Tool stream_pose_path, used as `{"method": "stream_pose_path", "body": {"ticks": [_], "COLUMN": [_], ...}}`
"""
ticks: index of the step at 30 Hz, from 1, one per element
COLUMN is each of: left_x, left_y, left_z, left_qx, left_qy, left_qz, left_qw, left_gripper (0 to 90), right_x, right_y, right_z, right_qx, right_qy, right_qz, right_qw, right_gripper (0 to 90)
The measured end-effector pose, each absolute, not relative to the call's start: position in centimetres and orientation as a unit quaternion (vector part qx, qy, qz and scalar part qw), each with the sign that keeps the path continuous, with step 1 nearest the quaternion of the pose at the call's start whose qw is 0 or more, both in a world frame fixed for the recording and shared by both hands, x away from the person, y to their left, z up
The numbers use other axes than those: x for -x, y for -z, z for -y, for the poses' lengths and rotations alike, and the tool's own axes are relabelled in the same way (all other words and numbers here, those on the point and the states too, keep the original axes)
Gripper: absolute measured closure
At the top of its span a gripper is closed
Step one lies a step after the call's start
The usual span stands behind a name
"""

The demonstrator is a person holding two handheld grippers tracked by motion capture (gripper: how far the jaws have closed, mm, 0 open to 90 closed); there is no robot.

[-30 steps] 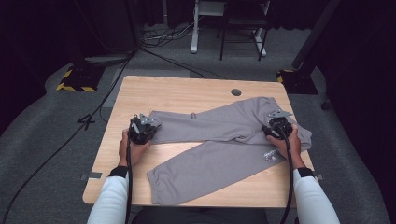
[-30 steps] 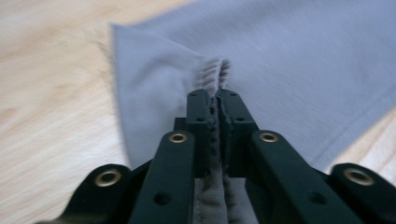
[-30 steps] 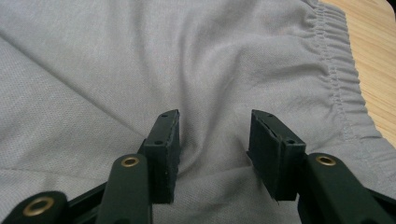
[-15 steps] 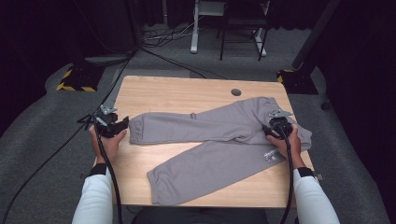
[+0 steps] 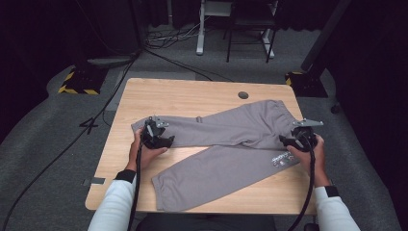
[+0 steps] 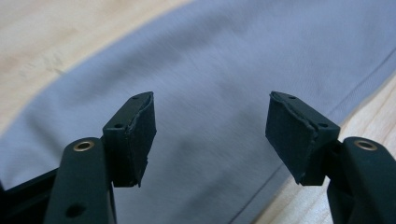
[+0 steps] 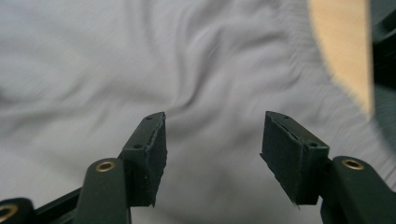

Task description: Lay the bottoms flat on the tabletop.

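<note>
Blurred grey trousers (image 7: 196, 60) behind right gripper (image 7: 212, 156).

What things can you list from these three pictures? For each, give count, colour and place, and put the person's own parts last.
trousers: one pair, grey, spread flat across the table, one leg towards each gripper
table: one, light wood, centre
hole in the tabletop: one, dark, far edge
striped blocks: two, black and yellow, floor beyond the table
cables: several, black, floor
left gripper: one, black, open over the upper trouser leg
right gripper: one, black, open at the waist end
sleeves: two, white, near edge
</note>
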State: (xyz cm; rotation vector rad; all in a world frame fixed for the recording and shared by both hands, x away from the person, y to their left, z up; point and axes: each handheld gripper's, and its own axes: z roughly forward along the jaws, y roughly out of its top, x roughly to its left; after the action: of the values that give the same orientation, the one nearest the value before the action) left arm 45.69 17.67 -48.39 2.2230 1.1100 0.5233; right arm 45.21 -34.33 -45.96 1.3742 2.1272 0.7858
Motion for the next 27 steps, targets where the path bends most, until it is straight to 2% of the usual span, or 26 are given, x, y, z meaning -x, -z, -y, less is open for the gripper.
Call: {"method": "stream_pose_path", "body": {"ticks": [2, 3, 6, 9, 11, 14, 20, 27], "left_x": [-45.7, -45.7, -45.7, -45.7, -45.4, -44.6, -40.5, -34.8], "left_y": [48.7, 48.9, 49.0, 49.1, 49.1, 48.9, 48.7, 48.5], "left_z": [-17.5, -17.4, -17.6, -18.0, -18.1, -17.6, -14.7, -10.2], "left_qx": [-0.842, -0.846, -0.846, -0.852, -0.857, -0.872, -0.901, -0.924], "left_qy": [-0.185, -0.177, -0.164, -0.127, -0.121, -0.109, -0.083, -0.058], "left_qz": [-0.414, -0.413, -0.413, -0.401, -0.393, -0.369, -0.300, -0.237], "left_qw": [0.293, 0.287, 0.294, 0.311, 0.312, 0.303, 0.301, 0.296], "left_gripper": [33.7, 34.5, 35.2, 34.4, 34.5, 34.6, 35.4, 35.7], "right_x": [-43.9, -43.0, -42.9, -43.5, -44.6, -45.5, -48.7, -51.9], "right_y": [46.1, 46.9, 48.1, 48.8, 49.3, 49.5, 49.6, 49.5], "right_z": [34.4, 34.1, 33.1, 32.6, 32.6, 32.7, 31.4, 26.2], "right_qx": [-0.505, -0.507, -0.500, -0.504, -0.504, -0.497, -0.459, -0.399], "right_qy": [-0.293, -0.303, -0.270, -0.277, -0.301, -0.313, -0.328, -0.335], "right_qz": [-0.779, -0.782, -0.797, -0.789, -0.779, -0.779, -0.800, -0.834], "right_qw": [0.227, 0.200, 0.203, 0.216, 0.222, 0.218, 0.203, 0.182], "right_gripper": [38.5, 37.3, 36.5, 34.2, 30.7, 30.2, 31.5, 34.0]}}
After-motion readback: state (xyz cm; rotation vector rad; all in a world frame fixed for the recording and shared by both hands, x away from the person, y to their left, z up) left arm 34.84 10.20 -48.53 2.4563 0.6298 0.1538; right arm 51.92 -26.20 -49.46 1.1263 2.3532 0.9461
